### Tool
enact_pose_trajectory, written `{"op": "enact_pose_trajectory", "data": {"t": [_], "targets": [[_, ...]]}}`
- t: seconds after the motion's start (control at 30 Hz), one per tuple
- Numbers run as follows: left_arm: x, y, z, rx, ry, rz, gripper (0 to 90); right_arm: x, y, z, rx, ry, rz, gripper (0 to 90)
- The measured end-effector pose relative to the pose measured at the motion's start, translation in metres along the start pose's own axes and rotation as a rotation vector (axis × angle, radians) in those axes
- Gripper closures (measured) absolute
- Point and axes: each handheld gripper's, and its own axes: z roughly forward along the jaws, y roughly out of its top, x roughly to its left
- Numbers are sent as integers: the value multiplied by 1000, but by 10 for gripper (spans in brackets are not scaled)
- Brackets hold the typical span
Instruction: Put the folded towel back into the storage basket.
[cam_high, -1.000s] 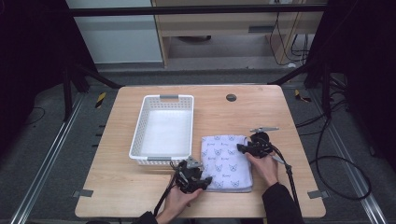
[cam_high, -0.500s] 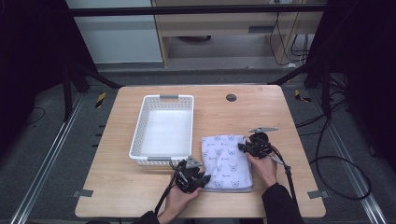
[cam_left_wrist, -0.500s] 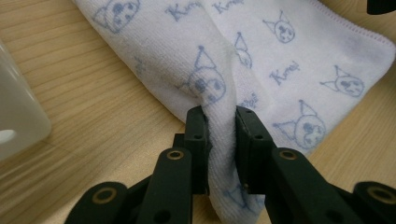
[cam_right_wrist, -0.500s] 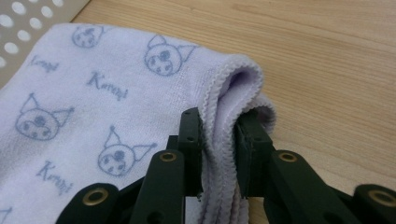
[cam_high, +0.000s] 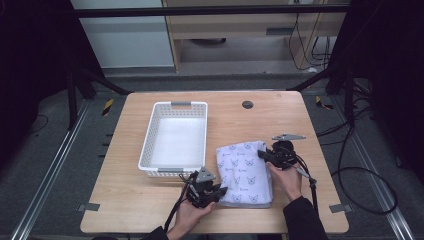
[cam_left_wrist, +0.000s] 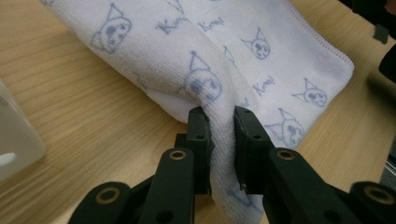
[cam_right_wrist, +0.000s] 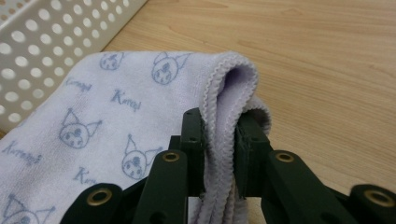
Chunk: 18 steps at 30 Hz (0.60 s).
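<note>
Worktop: light wood; carries all that follows. Places below are given against the basket.

Basket: white perforated plastic, nothing in it, far-left part of the worktop. Not moved between the earlier high views and now.

Towel: folded, white-lilac with a printed cat-face pattern, lying just beside the basket on its right, toward the near edge. The bulk rests flat on the worktop; two edges are now pinched up.

Left gripper: at the towel's near-left corner, just off the basket's near-right corner. Its jaws have just been closing and now stand tight on a ridge of towel; cloth bunches between them and spills out below.

Right gripper: at the towel's far-right edge, on the side away from the basket. Jaws have just been closing too; they clamp the doubled hem, which loops up over the jaw tips. Compared with the earlier high views, this hand sits slightly raised, and the hem is lifted a little.

Change: a second ago both pairs of jaws stood parted over the cloth; now both grips are made.

Meaning: grasp step looks complete. Judgement: the next move is likely to lift the towel and carry it across into the basket. The right grip holds several layers, so it could slip.
</note>
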Motion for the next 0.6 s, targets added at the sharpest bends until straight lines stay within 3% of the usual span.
{"op": "enact_pose_trajectory", "data": {"t": [0.6], "targets": [[-19,19,-31,-126,-55,58,773,12,12,-50,-116,-28,-24,763]]}}
